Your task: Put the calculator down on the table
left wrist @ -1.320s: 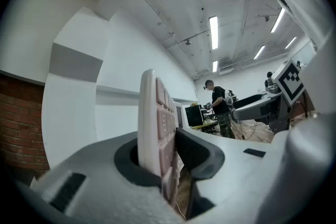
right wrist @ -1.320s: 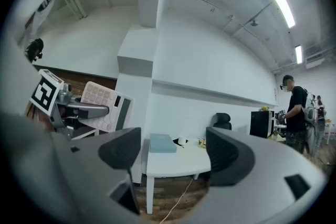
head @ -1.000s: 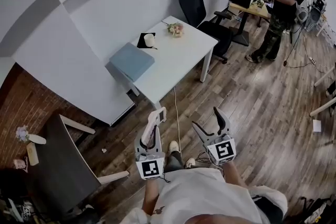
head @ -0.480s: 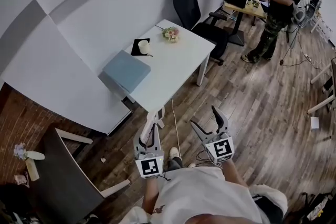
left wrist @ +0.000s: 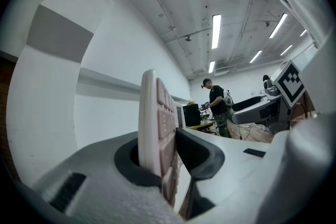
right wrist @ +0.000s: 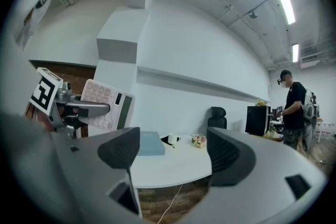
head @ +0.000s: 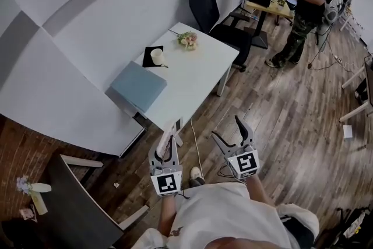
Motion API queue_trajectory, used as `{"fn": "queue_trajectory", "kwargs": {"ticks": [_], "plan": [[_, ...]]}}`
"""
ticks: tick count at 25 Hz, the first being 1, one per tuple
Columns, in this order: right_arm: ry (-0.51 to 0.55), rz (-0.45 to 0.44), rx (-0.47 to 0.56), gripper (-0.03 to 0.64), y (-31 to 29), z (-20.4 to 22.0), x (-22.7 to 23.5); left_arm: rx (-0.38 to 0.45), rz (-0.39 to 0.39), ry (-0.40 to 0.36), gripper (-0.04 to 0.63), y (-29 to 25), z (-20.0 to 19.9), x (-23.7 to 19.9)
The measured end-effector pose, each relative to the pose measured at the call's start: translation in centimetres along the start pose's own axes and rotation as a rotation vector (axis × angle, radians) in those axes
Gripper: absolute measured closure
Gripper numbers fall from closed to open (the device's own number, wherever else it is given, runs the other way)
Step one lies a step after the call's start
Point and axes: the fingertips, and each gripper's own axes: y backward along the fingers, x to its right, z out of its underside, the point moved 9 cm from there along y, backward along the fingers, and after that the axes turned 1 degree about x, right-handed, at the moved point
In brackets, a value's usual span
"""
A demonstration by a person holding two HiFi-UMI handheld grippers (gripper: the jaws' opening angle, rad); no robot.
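I am holding my left tongs (head: pixel 168 140) level in front of me, pressed together on a pale pink calculator (left wrist: pixel 155 124). The calculator is standing on its edge between the jaws, up in the air and not yet over any surface. Its long axis is running forward along the tongs, away from my body. Its key face is turning toward my right side, and its display end is pointing to the far side.

My right tongs (head: pixel 227 129) are hanging just beside the left ones, spread wide and gripping nothing.

The white counter (head: pixel 195 76) is lying straight ahead, on the far side of both tongs. Its near corner is sitting just beyond the tip of the calculator in the head view, with wood floor below me. My left hand is the one nearer that corner, while the right tongs are pointing past the counter's right edge.

A blue-grey pad (head: pixel 139 86) is taking up the counter's left part. A white cup (head: pixel 156 56) and a small bunch of flowers (head: pixel 187 39) are resting at the far end. I am judging the bare near-right stretch to be the spot to reach for.
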Motion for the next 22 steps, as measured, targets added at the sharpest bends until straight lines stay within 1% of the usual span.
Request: {"fn": "queue_trajectory", "kwargs": {"ticks": [11,16,22], "plan": [[0.0,0.071,-0.013,0.233,-3.7,0.2,-0.1,0.012,0.077,0.004,0.506,-4.3,0.9,-3.2],[0.003,0.092,-0.027,0.236,-5.1,0.1,0.3,0.013,0.1,0.021,0.506,-6.2,1.4,-3.8],[-0.004,0.103,-0.03,0.236,-6.6,0.1,1.7,0.016,0.119,0.016,0.506,-8.6,1.5,-3.8]]}}
